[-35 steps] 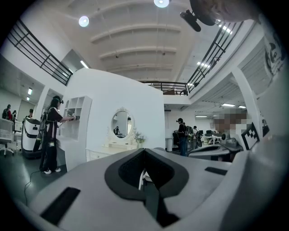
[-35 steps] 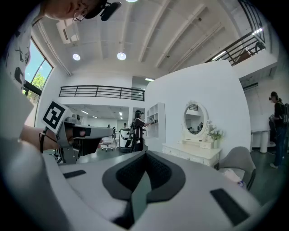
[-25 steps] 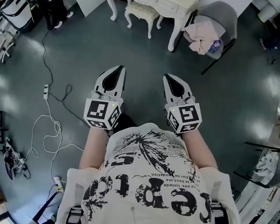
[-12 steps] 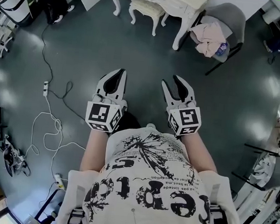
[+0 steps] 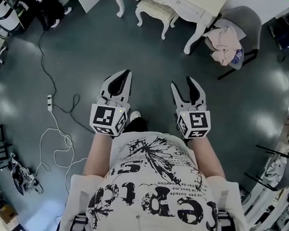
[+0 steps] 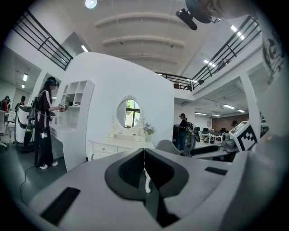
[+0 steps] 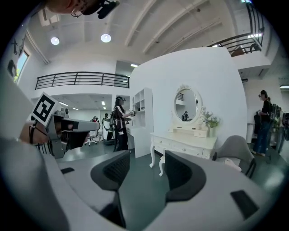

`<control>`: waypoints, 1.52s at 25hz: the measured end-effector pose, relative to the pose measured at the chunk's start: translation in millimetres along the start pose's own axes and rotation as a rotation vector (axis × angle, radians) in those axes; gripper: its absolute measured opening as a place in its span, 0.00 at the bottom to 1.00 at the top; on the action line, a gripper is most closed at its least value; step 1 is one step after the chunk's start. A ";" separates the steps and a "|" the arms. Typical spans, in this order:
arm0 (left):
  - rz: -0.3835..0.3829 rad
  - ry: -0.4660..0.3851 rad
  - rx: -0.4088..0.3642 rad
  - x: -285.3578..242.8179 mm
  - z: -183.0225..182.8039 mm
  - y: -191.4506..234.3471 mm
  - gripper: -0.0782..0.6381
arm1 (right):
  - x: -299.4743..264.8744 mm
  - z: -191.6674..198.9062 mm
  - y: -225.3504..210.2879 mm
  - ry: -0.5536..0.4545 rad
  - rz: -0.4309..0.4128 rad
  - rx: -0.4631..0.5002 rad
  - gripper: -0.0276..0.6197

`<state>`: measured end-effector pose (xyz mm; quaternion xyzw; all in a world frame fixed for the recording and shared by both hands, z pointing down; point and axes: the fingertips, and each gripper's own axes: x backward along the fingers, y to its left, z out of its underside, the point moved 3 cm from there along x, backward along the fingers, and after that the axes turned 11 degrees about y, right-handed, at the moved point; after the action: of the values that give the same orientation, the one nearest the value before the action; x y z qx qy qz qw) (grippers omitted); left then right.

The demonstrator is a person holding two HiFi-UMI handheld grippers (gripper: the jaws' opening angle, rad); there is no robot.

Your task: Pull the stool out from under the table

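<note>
The cream stool (image 5: 154, 10) stands tucked under the white dressing table (image 5: 194, 6) at the top of the head view, far ahead of both grippers. My left gripper (image 5: 123, 75) is shut, its jaws meeting with nothing between them (image 6: 144, 151). My right gripper (image 5: 182, 83) points at the table with its jaws opening and only floor showing between them (image 7: 146, 169). In the right gripper view the dressing table (image 7: 185, 143) with its oval mirror is ahead, a curved leg showing beside the right jaw.
A grey chair (image 5: 243, 25) with a pink cloth (image 5: 224, 41) on it stands right of the table. A cable (image 5: 58, 125) and power strip (image 5: 49, 102) lie on the dark floor at left. A person (image 7: 119, 122) stands at white shelves left of the table.
The right gripper's jaws have gone from shut to wide apart. The left gripper stays shut. The view has shifted slightly, with the table and stool a little further right.
</note>
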<state>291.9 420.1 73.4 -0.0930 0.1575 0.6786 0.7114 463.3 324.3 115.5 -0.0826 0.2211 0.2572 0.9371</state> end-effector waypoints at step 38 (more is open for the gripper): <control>0.147 0.149 -0.035 -448.0 -115.9 340.5 0.14 | -476.0 -159.1 -175.7 0.130 0.097 -0.180 0.41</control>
<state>-71.3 -18.4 150.0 -0.1437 0.2045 0.7228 0.6443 128.7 -80.5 198.9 -0.1720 0.2612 0.3151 0.8960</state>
